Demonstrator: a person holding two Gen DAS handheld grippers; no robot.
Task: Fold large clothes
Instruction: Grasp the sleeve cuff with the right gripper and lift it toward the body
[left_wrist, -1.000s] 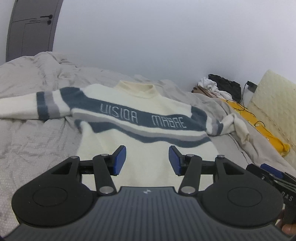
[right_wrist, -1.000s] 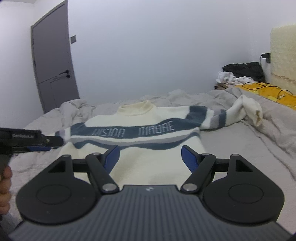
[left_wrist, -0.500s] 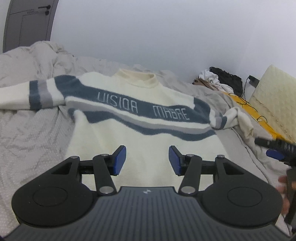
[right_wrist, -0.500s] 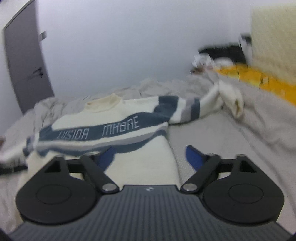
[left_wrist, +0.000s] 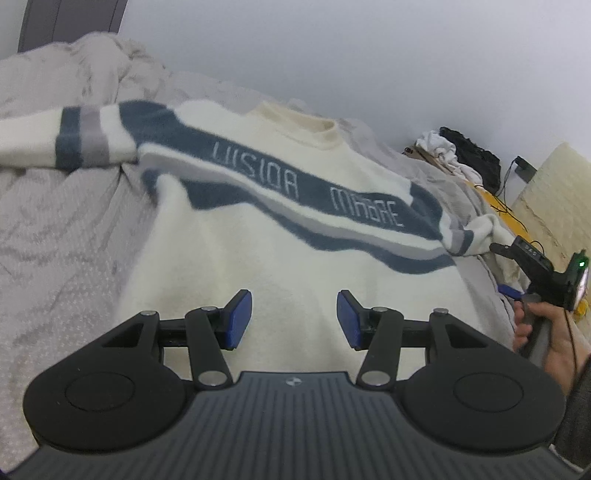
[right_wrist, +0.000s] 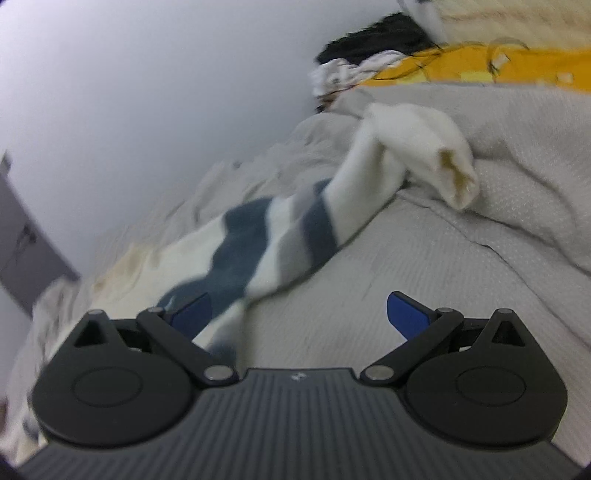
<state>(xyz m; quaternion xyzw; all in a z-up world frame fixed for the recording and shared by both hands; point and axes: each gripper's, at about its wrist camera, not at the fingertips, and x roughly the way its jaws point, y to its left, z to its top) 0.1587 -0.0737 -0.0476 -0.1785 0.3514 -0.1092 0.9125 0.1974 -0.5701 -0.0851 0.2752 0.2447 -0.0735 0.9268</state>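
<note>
While your right gripper (right_wrist: 297, 314) swings toward the sweater (left_wrist: 280, 258)'s sleeve (right_wrist: 332, 214), fingers just spread wide and empty, your left gripper (left_wrist: 294, 319) hovers half-open, empty; next, pinch that cuff.

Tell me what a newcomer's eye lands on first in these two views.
A big cream sweater with a blue-grey lettered band lies spread flat on the grey bedspread, filling the left wrist view. Its striped sleeve lies bent, cuff doubled back, ahead of the right gripper, whose jaws have just been opening, nothing between the pads. Bright yellow fabric glows at the far edge.
</note>
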